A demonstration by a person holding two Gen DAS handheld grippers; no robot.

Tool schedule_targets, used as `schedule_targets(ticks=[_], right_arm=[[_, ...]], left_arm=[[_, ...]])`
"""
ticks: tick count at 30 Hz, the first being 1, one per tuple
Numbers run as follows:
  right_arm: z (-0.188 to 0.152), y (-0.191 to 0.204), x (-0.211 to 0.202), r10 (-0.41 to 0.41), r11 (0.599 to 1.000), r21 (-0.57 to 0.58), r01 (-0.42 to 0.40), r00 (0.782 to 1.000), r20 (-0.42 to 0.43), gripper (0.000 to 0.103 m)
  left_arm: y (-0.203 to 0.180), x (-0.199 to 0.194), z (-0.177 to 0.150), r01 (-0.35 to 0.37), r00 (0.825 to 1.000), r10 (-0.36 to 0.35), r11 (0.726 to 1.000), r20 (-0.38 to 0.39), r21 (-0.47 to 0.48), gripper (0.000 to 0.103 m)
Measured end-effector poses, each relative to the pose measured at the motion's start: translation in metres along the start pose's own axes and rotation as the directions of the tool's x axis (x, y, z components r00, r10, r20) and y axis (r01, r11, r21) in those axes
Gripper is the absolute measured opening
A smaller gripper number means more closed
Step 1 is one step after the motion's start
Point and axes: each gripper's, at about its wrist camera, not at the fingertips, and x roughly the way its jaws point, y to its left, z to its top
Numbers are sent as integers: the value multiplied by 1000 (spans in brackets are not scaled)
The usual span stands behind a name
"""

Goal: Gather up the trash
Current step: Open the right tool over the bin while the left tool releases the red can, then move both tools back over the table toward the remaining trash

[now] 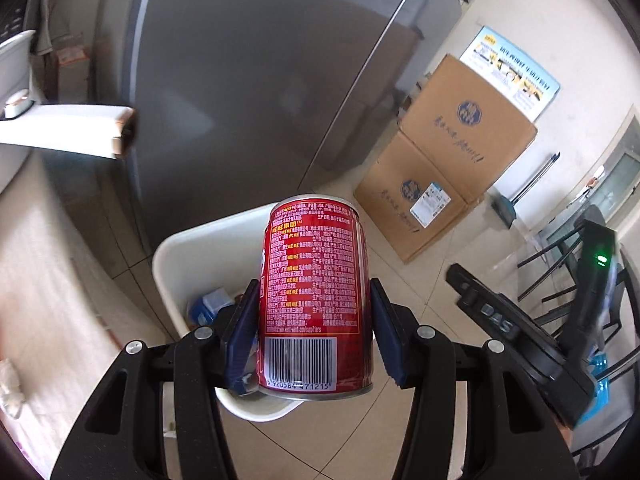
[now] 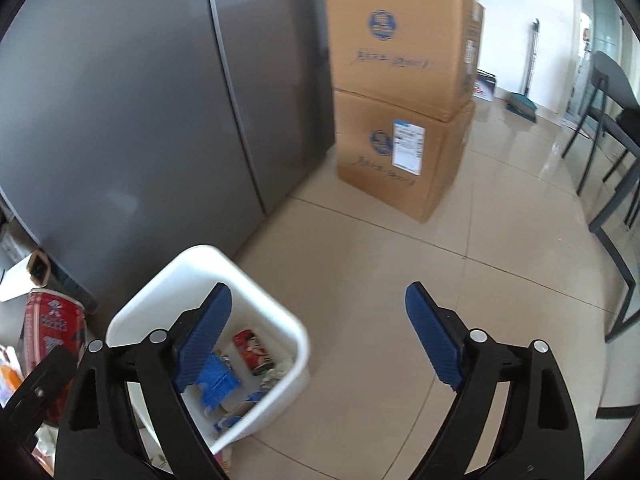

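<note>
My left gripper [image 1: 314,304] is shut on a red drink can [image 1: 316,300] with a barcode, held upright above the white trash bin [image 1: 180,256]. The same can shows at the left edge of the right wrist view [image 2: 54,328]. The bin [image 2: 256,296] stands on the tiled floor by the fridge and holds a small red can [image 2: 252,350], blue packaging [image 2: 218,380] and crumpled paper. My right gripper [image 2: 318,336] is open and empty, just right of the bin and above it; it also shows in the left wrist view [image 1: 532,340].
A grey fridge [image 2: 140,100] stands behind the bin. Two stacked cardboard boxes [image 2: 400,112] sit to its right. Dark chairs and a table [image 2: 612,152] are at the far right. A counter with a white paper roll [image 1: 68,128] is on the left.
</note>
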Motion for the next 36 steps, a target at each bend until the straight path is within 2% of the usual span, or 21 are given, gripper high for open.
schedule_targets(ticks=[7, 9, 15, 20, 27, 32, 36], right_arm=[[3, -11, -2, -52, 999, -15, 53, 998, 31, 90], [2, -11, -6, -64, 998, -27, 65, 997, 36, 91], [1, -11, -14, -83, 996, -39, 85, 995, 63, 92], [0, -2, -23, -83, 994, -67, 89, 992, 95, 94], [-8, 21, -41, -84, 986, -132, 104, 985, 148, 96], [-14, 40, -59, -56, 984, -157, 84, 983, 176, 96], [-21, 59, -68, -31, 979, -192, 67, 982, 185, 96]], left_arm=[[-6, 23, 4, -20, 999, 20, 1000, -35, -3, 53], [-7, 25, 5, -39, 999, 39, 999, -35, 6, 60], [-8, 17, 5, -101, 995, 101, 995, -1, 16, 69], [-3, 5, 0, -155, 987, 154, 988, 37, 22, 69], [12, -31, -12, -243, 962, 242, 970, 126, -7, 70], [33, -54, -15, -269, 952, 272, 962, 141, -42, 71], [48, -77, -18, -299, 937, 305, 952, 170, -58, 71]])
